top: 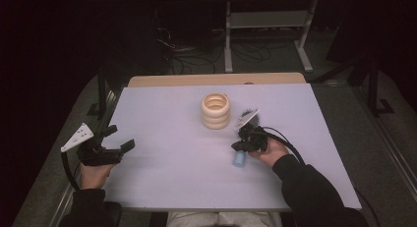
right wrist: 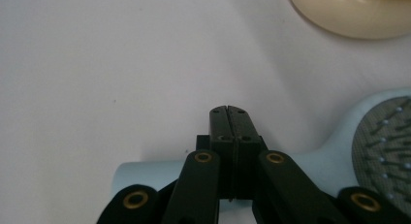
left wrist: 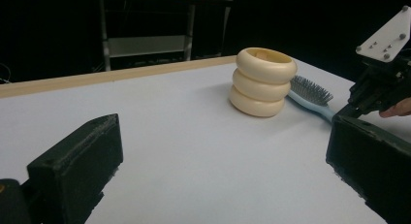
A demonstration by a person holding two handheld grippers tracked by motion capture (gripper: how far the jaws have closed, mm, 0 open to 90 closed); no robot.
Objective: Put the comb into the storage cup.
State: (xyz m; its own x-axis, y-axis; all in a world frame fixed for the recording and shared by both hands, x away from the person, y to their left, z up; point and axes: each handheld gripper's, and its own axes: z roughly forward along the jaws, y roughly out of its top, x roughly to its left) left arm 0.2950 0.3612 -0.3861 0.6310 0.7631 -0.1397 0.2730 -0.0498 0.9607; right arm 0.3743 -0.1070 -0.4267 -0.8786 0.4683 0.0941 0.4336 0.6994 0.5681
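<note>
Starting at the left edge of the table (top: 162,183), the left gripper (top: 117,138) was held low over the white surface with its jaws spread wide apart and nothing between them; from its own camera the two black jaws were seen flanking bare tabletop. Well apart from it, toward the middle and back of the table, a cream ribbed holder (top: 216,110) shaped like three stacked rings was stood upright, its mouth open to the top. Just beside that holder, on its right, a light blue hairbrush (left wrist: 312,94) was laid flat with its bristled head near the holder's base and its handle pointing toward the person. The right gripper (right wrist: 228,118) was poised directly above that handle, its jaws pressed together with no gap and nothing caught between them; the handle was seen beneath them, not in them.

The step in hand was judged to be the taking of the brush by its handle. To do it well, the jaws would have to be opened first, lowered astride the handle and closed across its narrow width, well back from the bristles, so that the brush could be tipped upright without slipping. The holder was judged to stand close enough to be knocked if the brush were swung carelessly. Beyond the table, a metal rack and loose cables were seen on the dark floor.
</note>
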